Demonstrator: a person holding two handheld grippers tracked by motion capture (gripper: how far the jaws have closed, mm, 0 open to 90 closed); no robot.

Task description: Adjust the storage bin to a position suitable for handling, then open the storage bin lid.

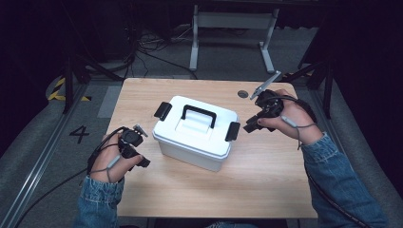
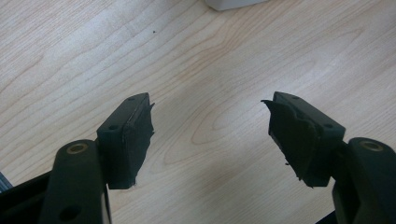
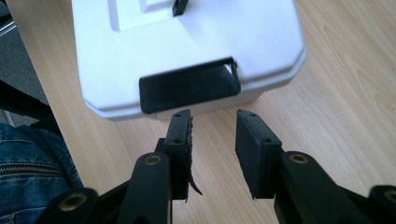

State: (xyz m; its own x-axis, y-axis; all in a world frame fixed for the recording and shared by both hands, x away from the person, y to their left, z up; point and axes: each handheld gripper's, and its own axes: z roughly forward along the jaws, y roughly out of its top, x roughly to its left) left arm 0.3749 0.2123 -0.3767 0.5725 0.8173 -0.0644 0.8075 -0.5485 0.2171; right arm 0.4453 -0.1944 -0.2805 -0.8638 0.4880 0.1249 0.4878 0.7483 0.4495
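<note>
Two claws apart: right claw (image 3: 214, 123) faces box latch (image 3: 189, 88); left claw (image 2: 208, 135) over bare table (image 2: 70, 56).

White lidded box (image 1: 195, 133) w/ black fittings, mid-table.
It sat closed, turned at an angle. Black carry handle (image 1: 198, 115) lay on top of lid; black latch on far-left end (image 1: 162, 110), another on right end (image 1: 232, 131). Box stood flat on wood table (image 1: 266, 180).
</note>
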